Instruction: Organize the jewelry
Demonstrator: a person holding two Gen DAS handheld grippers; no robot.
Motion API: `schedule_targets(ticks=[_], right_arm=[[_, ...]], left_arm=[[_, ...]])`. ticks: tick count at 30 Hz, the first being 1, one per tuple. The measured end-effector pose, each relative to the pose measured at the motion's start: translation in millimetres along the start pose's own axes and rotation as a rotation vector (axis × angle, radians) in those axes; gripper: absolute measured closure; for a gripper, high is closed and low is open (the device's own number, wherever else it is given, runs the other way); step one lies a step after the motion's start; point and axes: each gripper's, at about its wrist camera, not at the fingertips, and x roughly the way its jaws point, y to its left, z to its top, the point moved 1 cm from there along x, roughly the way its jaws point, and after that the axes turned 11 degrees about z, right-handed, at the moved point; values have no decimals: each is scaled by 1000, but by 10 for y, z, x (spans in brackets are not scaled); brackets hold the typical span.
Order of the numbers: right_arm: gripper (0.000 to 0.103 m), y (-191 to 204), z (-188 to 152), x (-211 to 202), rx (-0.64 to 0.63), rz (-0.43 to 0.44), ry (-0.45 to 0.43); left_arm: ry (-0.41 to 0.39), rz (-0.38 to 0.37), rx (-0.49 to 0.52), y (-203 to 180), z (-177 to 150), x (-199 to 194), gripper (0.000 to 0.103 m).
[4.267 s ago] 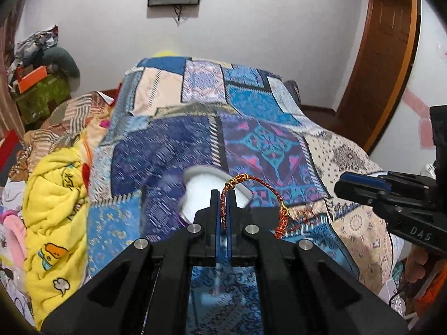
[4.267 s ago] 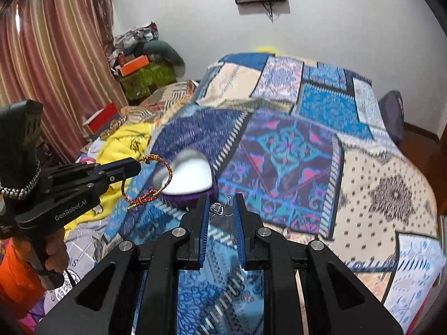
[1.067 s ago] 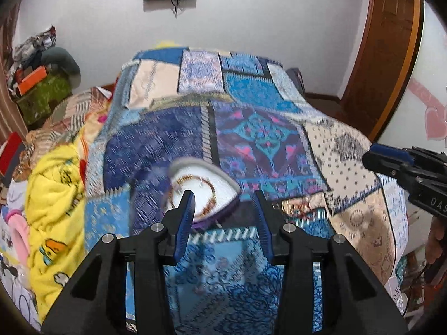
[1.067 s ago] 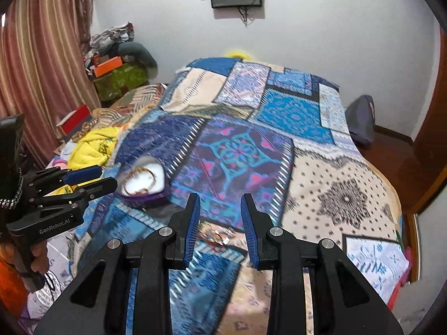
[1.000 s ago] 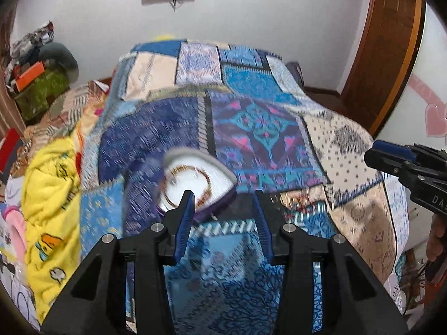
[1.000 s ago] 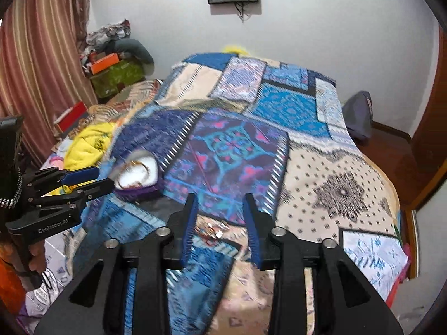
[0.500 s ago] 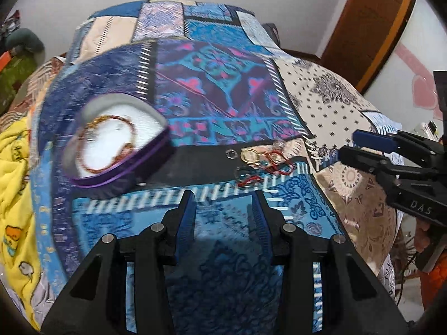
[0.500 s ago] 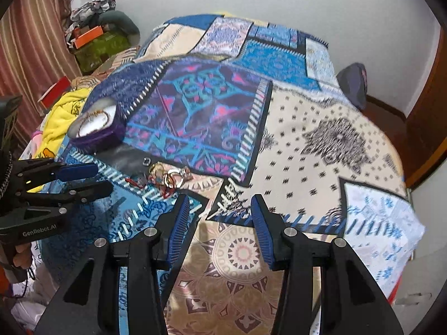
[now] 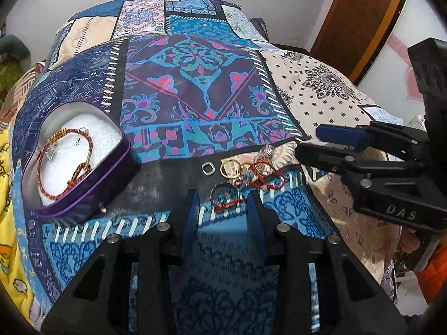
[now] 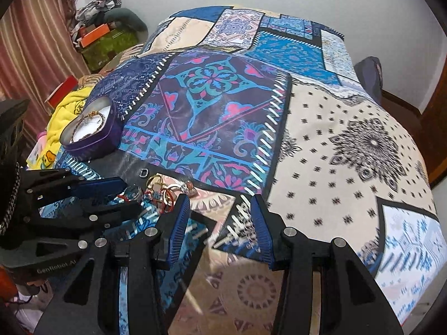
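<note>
A heart-shaped purple tin [image 9: 92, 192] with white lining sits on the quilt at left. Inside it lie a braided red-and-gold bracelet [image 9: 60, 164] and a thin silver piece. Right of the tin is a small pile of jewelry [image 9: 251, 171]: a square silver ring [image 9: 207, 168], gold rings and red thread bracelets. My left gripper [image 9: 223, 199] is open, low over the quilt, its fingertips on either side of a dark ring with red thread [image 9: 225, 195]. My right gripper [image 10: 220, 203] is open just right of the pile [image 10: 162, 189], nothing between its fingers. The tin [image 10: 95, 145] lies far left.
The patchwork quilt [image 10: 321, 139] covers the whole bed. A yellow blanket [image 10: 67, 106] and boxes with clothes [image 10: 106, 36] crowd the left side by a striped curtain. A wooden door [image 9: 360, 14] stands at right. A hand [image 9: 413, 240] holds the right gripper's handle.
The bracelet my left gripper held is now in the tin and both grippers have opened. Both have dropped down and closed in on the jewelry pile.
</note>
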Motion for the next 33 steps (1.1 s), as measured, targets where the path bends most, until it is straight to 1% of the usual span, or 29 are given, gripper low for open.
schedule_targets(ticks=[2, 3, 4, 7, 10, 12, 16, 22, 25, 33], right_arm=[[69, 11, 20, 57, -7, 16, 13], [70, 16, 30, 85, -9, 23, 18], [71, 24, 37, 110, -12, 27, 23], [74, 52, 58, 182, -23, 41, 35], [80, 74, 76, 243, -30, 55, 46], [91, 85, 80, 277, -35, 65, 55], [91, 93, 87, 271, -32, 67, 47], [92, 65, 119, 137, -14, 57, 10], [92, 61, 156, 33, -8, 51, -17], [92, 205, 261, -231, -33, 44, -85]], left_arm=[[-5, 6, -4, 10, 20, 23, 76], [-6, 9, -3, 13, 26, 31, 81], [-7, 9, -1, 18, 30, 35, 83], [-11, -4, -2, 35, 32, 33, 83], [-15, -7, -2, 38, 27, 23, 83], [-17, -5, -2, 32, 27, 17, 83], [-19, -1, 1, 24, 28, 1, 83], [-32, 8, -18, 90, 39, -100, 83], [-54, 6, -33, 132, 63, -218, 83], [-151, 21, -47, 226, 144, -650, 83]])
